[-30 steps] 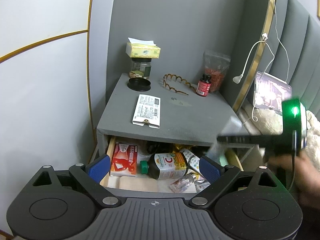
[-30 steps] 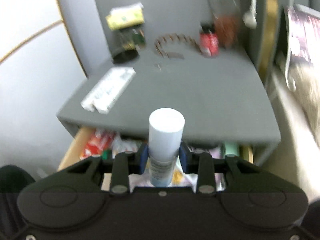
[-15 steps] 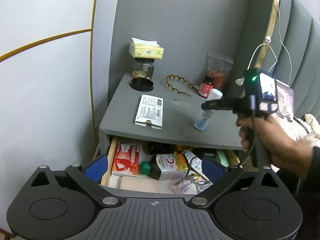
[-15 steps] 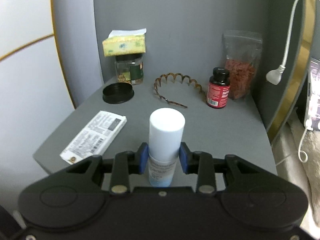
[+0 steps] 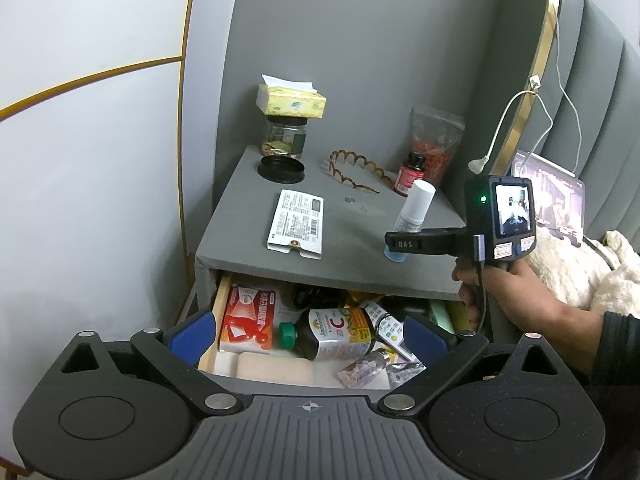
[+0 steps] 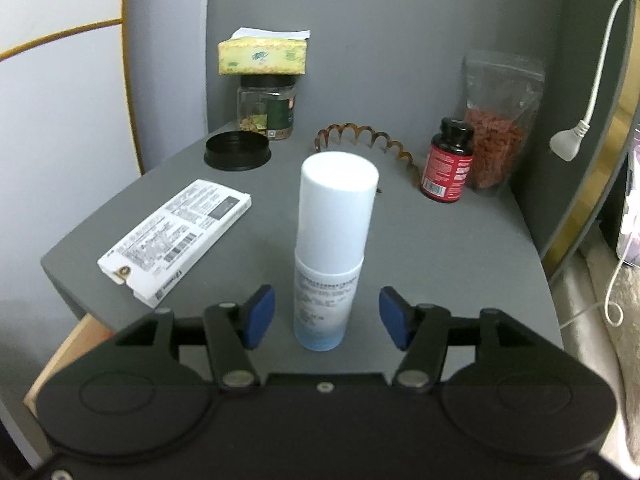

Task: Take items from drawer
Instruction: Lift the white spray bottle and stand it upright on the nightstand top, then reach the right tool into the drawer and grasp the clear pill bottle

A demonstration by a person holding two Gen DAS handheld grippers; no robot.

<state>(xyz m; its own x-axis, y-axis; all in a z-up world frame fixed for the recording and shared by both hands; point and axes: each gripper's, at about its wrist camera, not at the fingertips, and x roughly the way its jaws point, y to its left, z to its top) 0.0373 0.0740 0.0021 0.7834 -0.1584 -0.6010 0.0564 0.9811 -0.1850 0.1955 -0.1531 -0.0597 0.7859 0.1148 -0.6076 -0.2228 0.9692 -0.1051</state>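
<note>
Spray bottle (image 6: 334, 248) upright on nightstand (image 6: 460, 248)

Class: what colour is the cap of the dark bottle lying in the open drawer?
Green cap, left wrist view.

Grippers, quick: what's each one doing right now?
Left gripper: open, holding nothing, over the open drawer.
Right gripper: jaws opening, pads clear of the spray bottle standing between them on the nightstand.

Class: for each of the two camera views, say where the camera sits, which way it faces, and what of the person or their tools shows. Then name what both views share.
Left wrist: on the left hand-held gripper, looking down into the open drawer; the right hand shows.
Right wrist: on the right hand-held gripper, jaws opening around the white spray bottle standing on the nightstand.
Shared: bottle, nightstand, white box.
</note>
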